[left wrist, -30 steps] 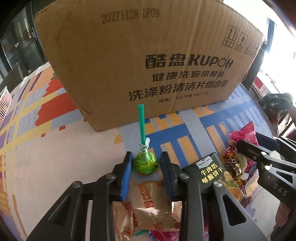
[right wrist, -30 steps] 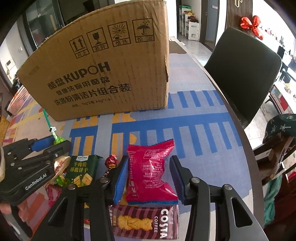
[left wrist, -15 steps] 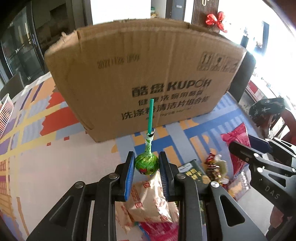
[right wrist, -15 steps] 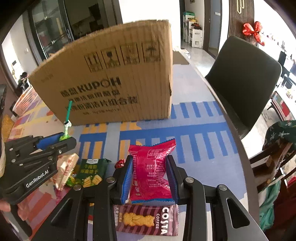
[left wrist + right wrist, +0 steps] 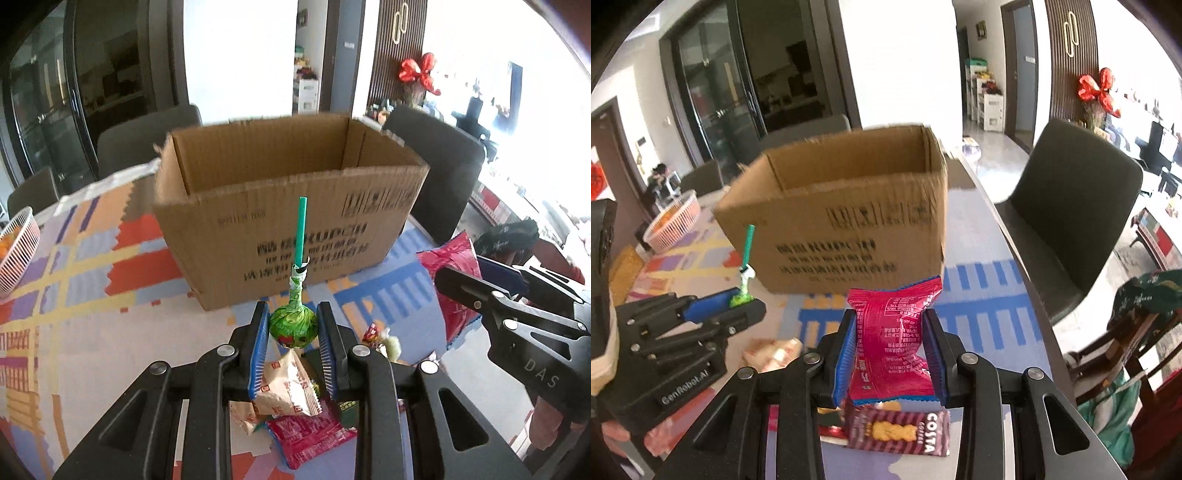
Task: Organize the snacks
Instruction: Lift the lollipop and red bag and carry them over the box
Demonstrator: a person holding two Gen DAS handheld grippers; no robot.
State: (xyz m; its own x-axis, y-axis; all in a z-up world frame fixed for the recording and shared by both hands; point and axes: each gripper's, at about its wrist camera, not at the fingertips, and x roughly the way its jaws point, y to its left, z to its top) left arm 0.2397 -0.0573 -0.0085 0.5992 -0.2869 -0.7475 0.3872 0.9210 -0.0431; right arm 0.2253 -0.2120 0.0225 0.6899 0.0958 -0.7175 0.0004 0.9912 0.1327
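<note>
Both grippers are carrying snacks: left gripper [image 5: 291, 332] is clamping a green lollipop [image 5: 293, 325], right gripper [image 5: 889, 350] is squeezing a pink packet [image 5: 892, 332], both held above the table [image 5: 92, 314], probably heading for the open cardboard box [image 5: 280, 221].

"COSTA COFFEE" stands on the brown packet [image 5: 899, 432]. The left tongs [image 5: 738, 301] read "GenRobot.AI", the right tongs [image 5: 476, 273] "DAS". The box [image 5: 295, 236] shows "KUPOH", blurred; its Chinese print is unreadable.
</note>
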